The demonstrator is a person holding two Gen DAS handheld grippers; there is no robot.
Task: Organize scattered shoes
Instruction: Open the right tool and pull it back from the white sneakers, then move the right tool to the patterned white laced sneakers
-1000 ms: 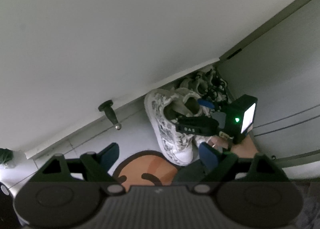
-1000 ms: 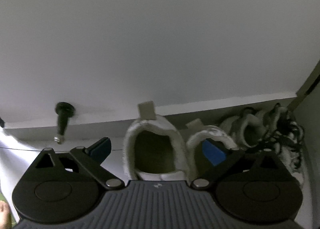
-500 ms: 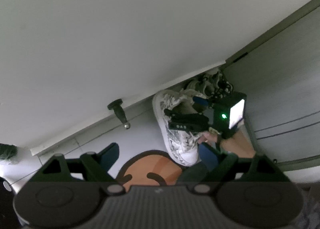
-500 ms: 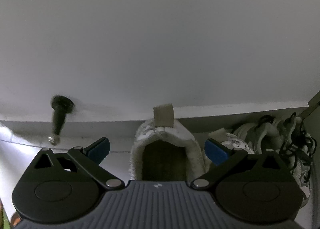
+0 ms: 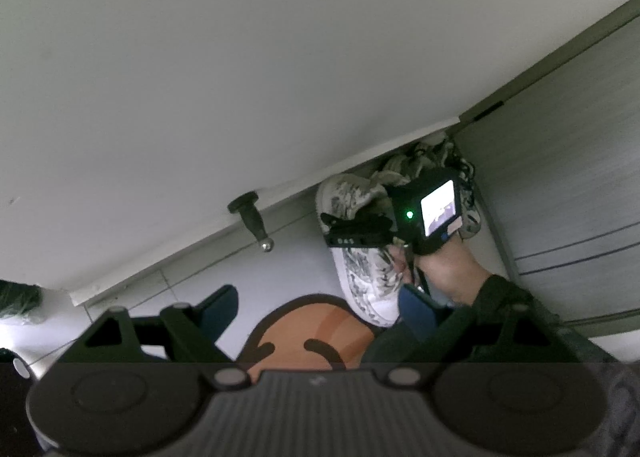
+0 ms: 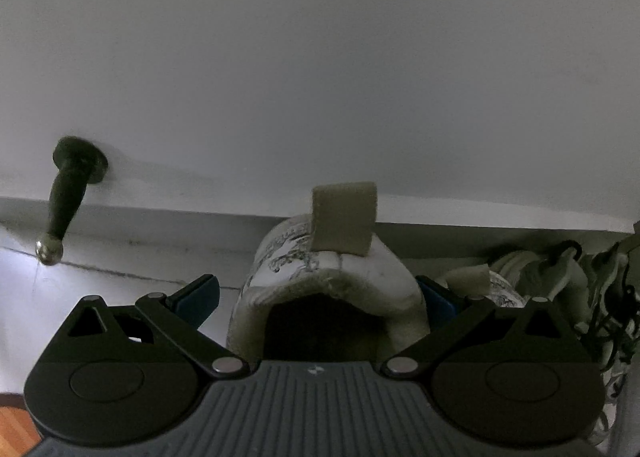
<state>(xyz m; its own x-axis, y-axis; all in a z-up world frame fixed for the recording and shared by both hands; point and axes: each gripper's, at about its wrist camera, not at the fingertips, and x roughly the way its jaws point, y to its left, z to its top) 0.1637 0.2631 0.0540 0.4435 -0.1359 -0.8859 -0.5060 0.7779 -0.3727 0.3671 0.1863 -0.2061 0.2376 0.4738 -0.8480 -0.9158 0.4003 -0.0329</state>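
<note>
Right wrist view: right gripper [image 6: 318, 295] fingers spread, straddling white grey-patterned sneaker [image 6: 328, 281] heel, not clamping | left gripper [image 5: 316, 307] fingers released, idling | pair lining up along white wall [image 6: 320, 57]; placement pending.

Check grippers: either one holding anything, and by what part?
Left gripper: open, nothing between its fingers. Right gripper: fingers straddle the heel collar of the patterned sneaker; a clamped grip cannot be told.
</note>
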